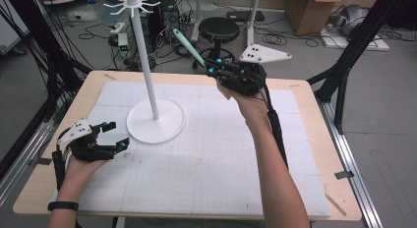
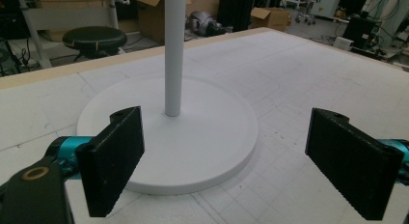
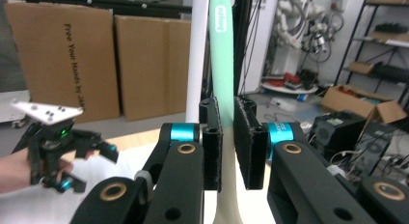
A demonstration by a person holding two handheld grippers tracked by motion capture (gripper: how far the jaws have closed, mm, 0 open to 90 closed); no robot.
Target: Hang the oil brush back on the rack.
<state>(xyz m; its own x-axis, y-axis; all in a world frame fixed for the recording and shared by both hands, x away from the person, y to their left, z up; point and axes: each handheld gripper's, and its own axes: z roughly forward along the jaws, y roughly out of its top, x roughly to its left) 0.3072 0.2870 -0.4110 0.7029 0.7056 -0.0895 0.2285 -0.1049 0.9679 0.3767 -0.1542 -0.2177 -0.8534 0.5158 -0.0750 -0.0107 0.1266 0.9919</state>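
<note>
Right claw point(image 1: 212, 70) raised above far edge of worktop point(image 1: 221, 154), pinching mint-green utensil point(image 1: 188, 47) by its handle. Left claw point(image 1: 112, 134) spread, empty, low beside base of white hook stand point(image 1: 147, 66). Hooks bare; hanging judged not yet done. Utensil head hidden, possibly a spatula. Lettering on handle point(image 3: 221, 16) legible from right gripper view alone.

High view looks forward and down from the person's side, taking in the whole table point(image 1: 314, 154). Left gripper view sits low and close, facing between its fingers point(image 2: 113, 161) at the white stand point(image 2: 173, 55), which the high view shares point(image 1: 147, 66). Right gripper view points upward, past its fingers point(image 3: 212, 147), and catches that pole just beyond them, plus the left gripper point(image 3: 58, 151) farther off.
</note>
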